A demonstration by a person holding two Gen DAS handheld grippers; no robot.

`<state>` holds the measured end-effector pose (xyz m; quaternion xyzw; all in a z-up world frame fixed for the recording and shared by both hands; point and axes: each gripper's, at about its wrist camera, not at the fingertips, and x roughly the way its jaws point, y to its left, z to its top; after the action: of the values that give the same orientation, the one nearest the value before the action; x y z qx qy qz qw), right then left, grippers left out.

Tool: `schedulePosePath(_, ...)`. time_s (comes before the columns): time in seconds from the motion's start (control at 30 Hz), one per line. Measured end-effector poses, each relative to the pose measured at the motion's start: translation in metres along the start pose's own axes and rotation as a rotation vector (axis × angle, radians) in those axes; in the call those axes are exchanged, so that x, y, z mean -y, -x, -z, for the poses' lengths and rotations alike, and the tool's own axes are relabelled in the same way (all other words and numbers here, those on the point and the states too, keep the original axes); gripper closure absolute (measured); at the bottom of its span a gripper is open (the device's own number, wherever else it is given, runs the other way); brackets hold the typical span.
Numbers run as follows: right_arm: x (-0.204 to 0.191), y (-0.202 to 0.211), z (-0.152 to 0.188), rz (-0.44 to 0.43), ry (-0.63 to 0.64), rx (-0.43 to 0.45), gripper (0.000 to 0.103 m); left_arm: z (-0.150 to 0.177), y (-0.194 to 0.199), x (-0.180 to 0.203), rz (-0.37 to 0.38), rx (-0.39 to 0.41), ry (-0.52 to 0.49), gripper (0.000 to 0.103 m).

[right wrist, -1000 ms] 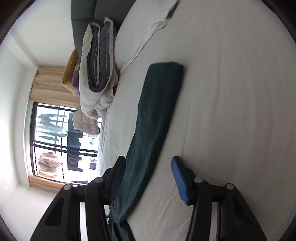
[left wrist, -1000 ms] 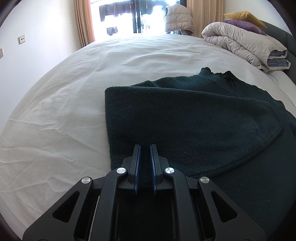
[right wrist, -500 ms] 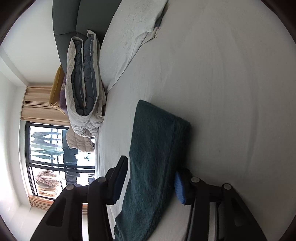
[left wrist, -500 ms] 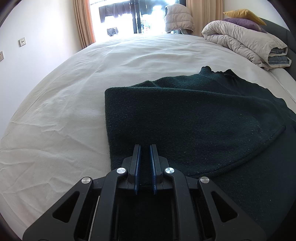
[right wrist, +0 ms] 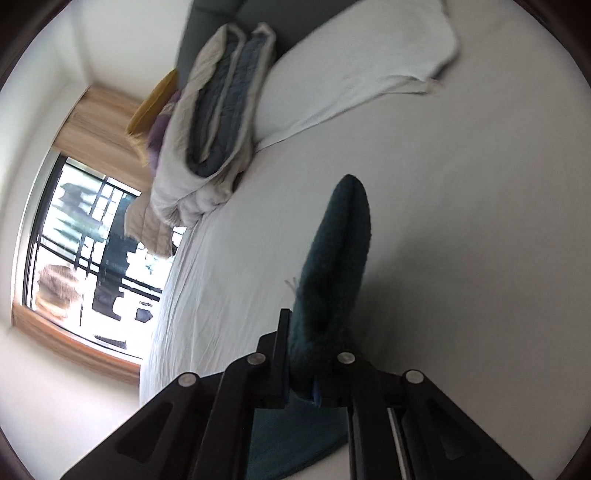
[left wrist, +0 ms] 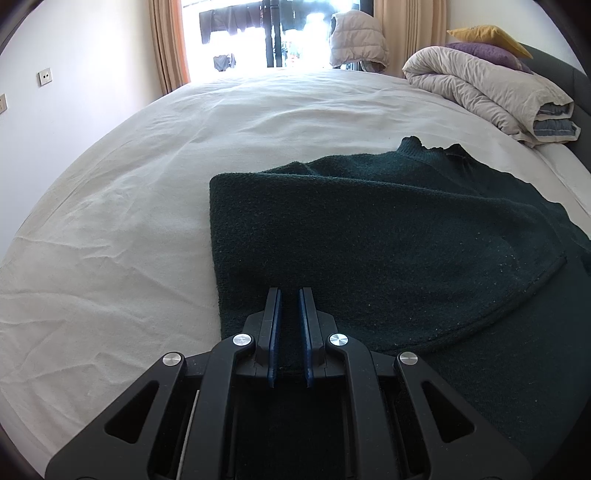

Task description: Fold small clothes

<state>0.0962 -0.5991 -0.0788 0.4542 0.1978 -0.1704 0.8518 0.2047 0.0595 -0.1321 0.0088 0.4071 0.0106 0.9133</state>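
A dark green knit sweater point(left wrist: 388, 236) lies on the white bed point(left wrist: 129, 206), its left side folded over the body, collar toward the far right. My left gripper point(left wrist: 290, 295) is shut on the sweater's near edge, cloth pinched between its blue pads. In the right wrist view my right gripper point(right wrist: 314, 325) is shut on a sleeve point(right wrist: 340, 251) of the same sweater and holds it raised off the sheet; the sleeve end stands up beyond the fingers.
A folded grey duvet point(left wrist: 487, 96) with yellow and purple pillows point(left wrist: 484, 37) lies by the dark headboard at the far right. A white towel point(right wrist: 369, 74) lies on the bed near the headboard. A window point(left wrist: 280, 33) with curtains is behind the bed.
My right gripper closed on the sleeve and lifted it off the bed. My left gripper stayed shut on the sweater's edge, hardly moving.
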Motion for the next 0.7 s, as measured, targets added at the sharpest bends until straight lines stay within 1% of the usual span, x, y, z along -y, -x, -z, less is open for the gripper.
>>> schedulePosePath(0.07, -0.059, 0.000, 0.025, -0.043, 0.159, -0.030, 0.092, 0.001, 0.001, -0.002, 0.008, 0.001, 0.008, 0.093)
schedulePosePath(0.13, -0.119, 0.001, 0.061, -0.092, 0.317, -0.061, 0.092, 0.001, 0.002, -0.004, 0.018, 0.002, 0.017, 0.093)
schedulePosePath(0.2, -0.174, 0.004, 0.110, -0.130, 0.507, -0.085, 0.092, 0.001, 0.003, -0.006, 0.028, 0.004, 0.027, 0.093)
schedulePosePath(0.27, -0.218, 0.003, 0.164, -0.120, 0.713, -0.094, 0.092, 0.002, 0.006, -0.008, 0.039, 0.003, 0.040, 0.093)
schedulePosePath(0.33, -0.244, -0.005, 0.219, -0.104, 0.865, -0.121, 0.092, -0.002, 0.011, -0.014, 0.074, -0.008, 0.079, 0.093)
schedulePosePath(0.37, -0.251, -0.011, 0.244, -0.089, 0.931, -0.135, 0.092, -0.004, 0.015, -0.019, 0.107, -0.020, 0.120, 0.093)
schedulePosePath(0.43, -0.260, -0.022, 0.285, -0.063, 1.020, -0.168, 0.092, -0.008, 0.022, -0.030, 0.229, -0.047, 0.241, 0.090)
schedulePosePath(0.47, -0.261, -0.025, 0.301, -0.070, 1.039, -0.187, 0.092, -0.010, 0.026, -0.031, 0.281, -0.060, 0.285, 0.090)
schedulePosePath(0.5, -0.263, -0.028, 0.313, -0.071, 1.059, -0.196, 0.092, -0.014, 0.030, -0.028, 0.317, -0.063, 0.299, 0.090)
schedulePosePath(0.57, -0.266, -0.031, 0.331, -0.075, 1.092, -0.201, 0.092, -0.023, 0.033, -0.014, 0.391, -0.078, 0.291, 0.083)
schedulePosePath(0.6, -0.266, -0.031, 0.337, -0.083, 1.097, -0.207, 0.092, -0.027, 0.032, -0.006, 0.446, -0.092, 0.297, 0.072)
schedulePosePath(0.63, -0.266, -0.032, 0.342, -0.090, 1.104, -0.215, 0.091, -0.032, 0.029, 0.000, 0.503, -0.106, 0.312, 0.049)
schedulePosePath(0.7, -0.264, -0.043, 0.353, -0.101, 1.113, -0.267, 0.085, -0.039, 0.021, 0.014, 0.580, -0.128, 0.351, 0.025)
